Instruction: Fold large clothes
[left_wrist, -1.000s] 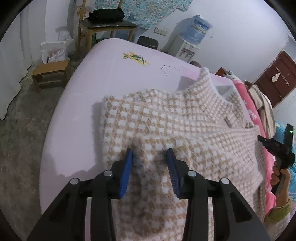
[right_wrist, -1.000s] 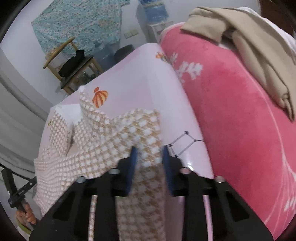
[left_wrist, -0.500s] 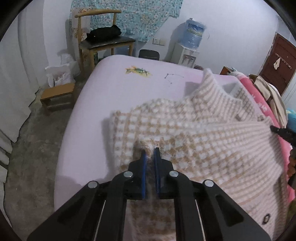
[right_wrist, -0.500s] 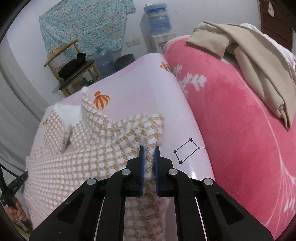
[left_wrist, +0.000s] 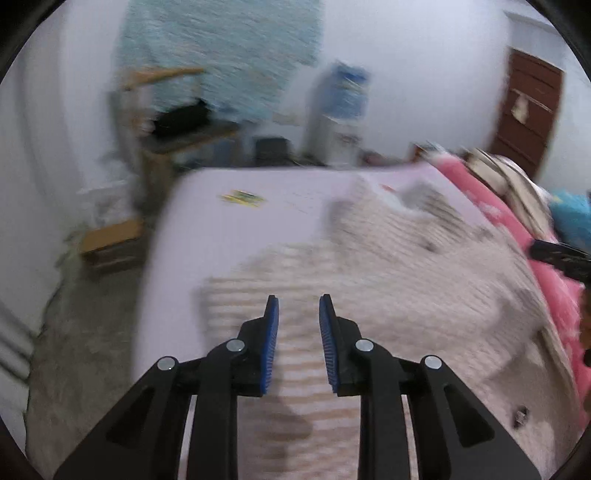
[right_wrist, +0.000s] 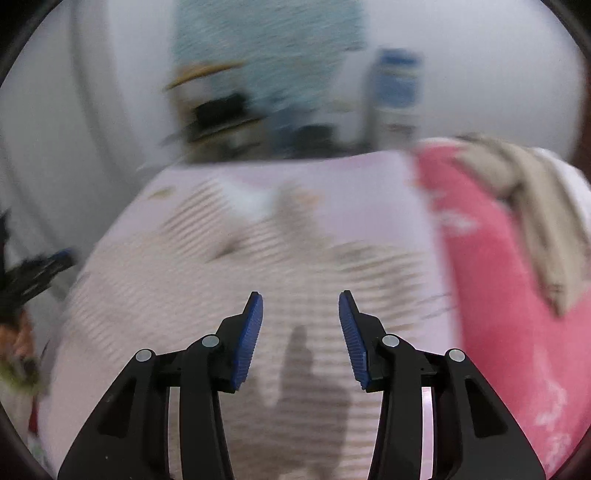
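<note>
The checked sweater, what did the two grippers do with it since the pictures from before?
Half a second ago both were pinched shut on the sweater. Now the left gripper and right gripper have let go: their jaws have just been opening, nothing is between them, and both have lifted clear of the cloth. The sweater still lies on the bed's lilac sheet, with the pink blanket beside it.

Left hand-held gripper (left_wrist: 296, 302): tilted downward, jaws parted after just opening, nothing between the blue pads (left_wrist: 271, 343).
Right hand-held gripper (right_wrist: 301, 300): tilted downward, jaws parted wider than the left's, just opened, gap empty.
Both views: blurred by motion.
</note>
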